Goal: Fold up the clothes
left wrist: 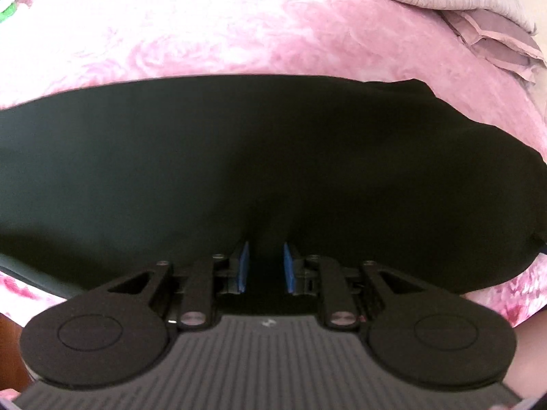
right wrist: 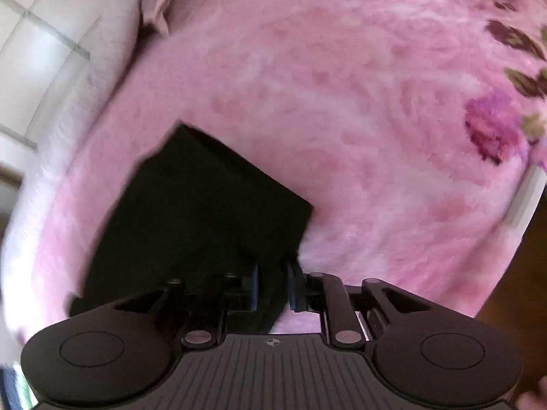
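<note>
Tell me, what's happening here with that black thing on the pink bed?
A person is folding a black garment on a pink blanket, with a handheld gripper in each hand. The left gripper has black cloth pinched between its blue pads. The right gripper also has an edge of the garment between its pads, near a corner. The garment looks partly lifted, mid-fold.

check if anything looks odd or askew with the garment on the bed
Nothing stands out. The black garment lies across the pink floral blanket, a bunch of it between each gripper's jaws, no tears or stains visible.
</note>
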Action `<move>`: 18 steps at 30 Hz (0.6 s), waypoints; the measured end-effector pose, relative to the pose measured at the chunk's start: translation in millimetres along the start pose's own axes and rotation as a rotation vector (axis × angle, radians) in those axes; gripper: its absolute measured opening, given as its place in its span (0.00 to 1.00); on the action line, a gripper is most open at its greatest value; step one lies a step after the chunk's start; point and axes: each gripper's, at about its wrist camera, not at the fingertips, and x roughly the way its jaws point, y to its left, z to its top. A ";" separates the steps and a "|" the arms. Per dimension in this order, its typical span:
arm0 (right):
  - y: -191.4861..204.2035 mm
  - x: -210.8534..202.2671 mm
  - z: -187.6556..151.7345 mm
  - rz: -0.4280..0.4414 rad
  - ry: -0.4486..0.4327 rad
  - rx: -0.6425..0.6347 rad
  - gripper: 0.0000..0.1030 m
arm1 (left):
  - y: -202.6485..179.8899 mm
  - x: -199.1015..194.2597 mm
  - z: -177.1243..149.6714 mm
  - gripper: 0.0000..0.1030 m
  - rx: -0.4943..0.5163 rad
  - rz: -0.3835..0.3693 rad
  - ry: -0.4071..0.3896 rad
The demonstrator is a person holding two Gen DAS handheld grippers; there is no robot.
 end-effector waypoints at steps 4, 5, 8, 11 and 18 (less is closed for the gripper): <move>14.1 -21.8 2.8 -0.051 -0.016 -0.035 0.21 | -8.9 -9.4 17.8 0.16 0.044 -0.007 -0.028; 25.8 -27.7 -2.9 -0.070 -0.032 -0.076 0.26 | -11.0 -8.8 27.5 0.16 0.049 -0.032 -0.034; 64.3 -33.3 -1.3 -0.105 -0.100 -0.253 0.38 | -20.7 -1.4 64.3 0.18 0.064 -0.143 -0.046; 94.2 -19.8 17.5 -0.118 -0.136 -0.392 0.41 | -41.3 16.8 109.0 0.23 0.126 -0.271 -0.055; 105.9 21.7 52.0 -0.084 -0.045 -0.422 0.44 | -103.9 79.9 200.5 0.33 0.309 -0.492 0.048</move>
